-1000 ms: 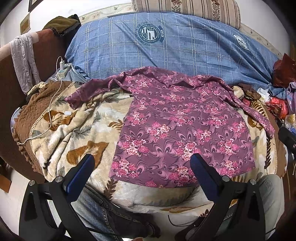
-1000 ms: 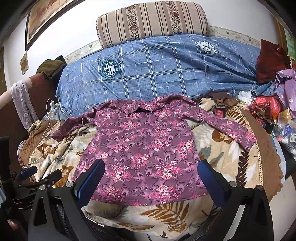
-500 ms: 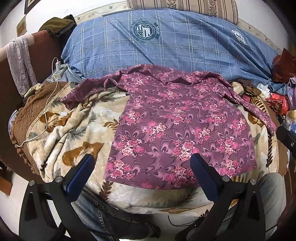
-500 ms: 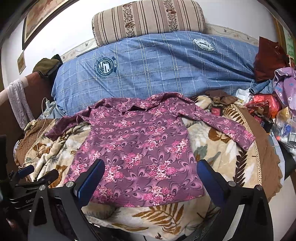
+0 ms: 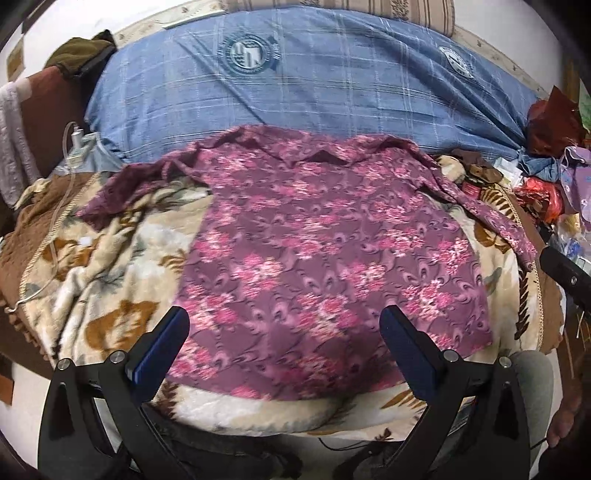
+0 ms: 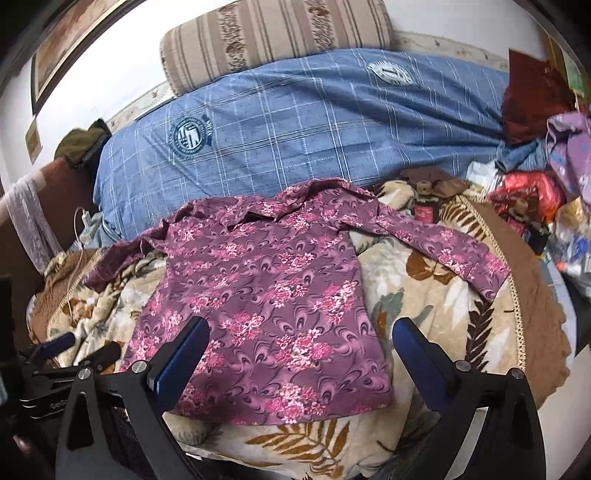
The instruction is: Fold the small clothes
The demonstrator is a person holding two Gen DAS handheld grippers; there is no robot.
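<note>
A maroon long-sleeved shirt with a pink floral print (image 5: 325,254) (image 6: 273,291) lies spread flat on a cream plush blanket with brown leaf motifs (image 5: 122,266) (image 6: 413,295). Its long axis runs away from the cameras: the collar points toward a large blue plaid cushion bearing round emblems (image 5: 303,88) (image 6: 295,125), and the hem lies nearest the grippers. One sleeve stretches out to the left, rumpled, the other to the right and slightly toward the viewer, ending near the blanket's brown border. The left gripper (image 5: 282,334) hangs over the hem with its blue-padded fingers spread wide, grasping nothing. The right gripper (image 6: 301,345) is likewise released, fingers wide apart above the shirt's lower right part and empty. A striped beige bolster (image 6: 273,33) rests atop the cushion.
</note>
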